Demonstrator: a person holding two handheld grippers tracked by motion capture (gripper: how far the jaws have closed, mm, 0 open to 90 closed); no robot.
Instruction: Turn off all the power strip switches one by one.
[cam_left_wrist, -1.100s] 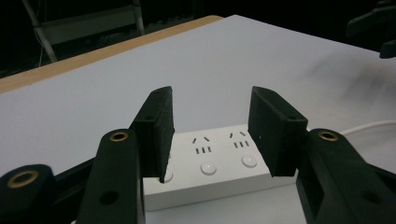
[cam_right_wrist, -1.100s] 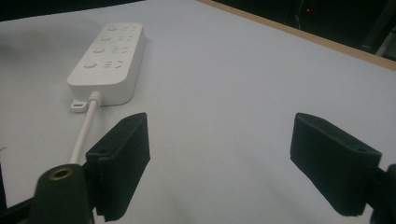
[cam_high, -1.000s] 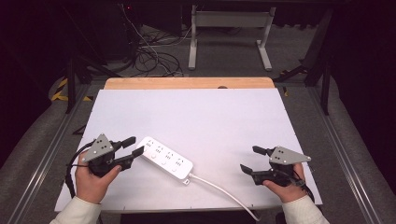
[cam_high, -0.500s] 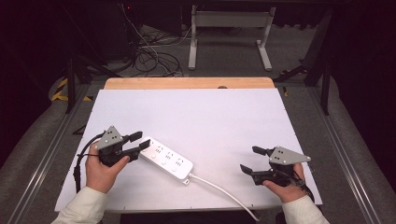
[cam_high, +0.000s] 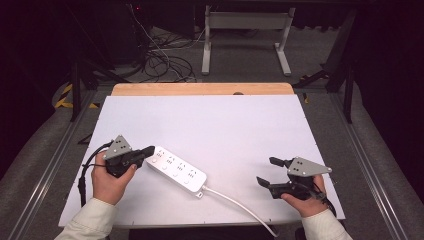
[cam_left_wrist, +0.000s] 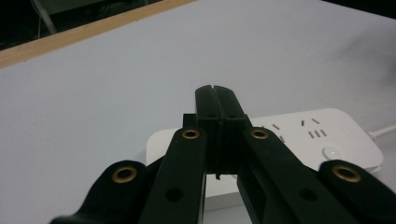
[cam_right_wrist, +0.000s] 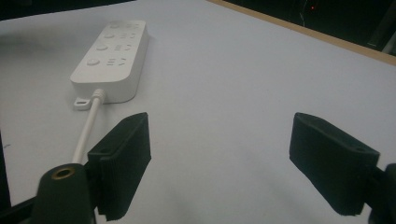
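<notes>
Left tool (cam_high: 148, 150) closed, advanced to power strip (cam_high: 177, 170) end.

White power strip (cam_high: 177, 170) lies flat and diagonal on the white tabletop (cam_high: 225, 125), sockets facing up, its white cable (cam_high: 240, 205) trailing toward the near edge.
</notes>
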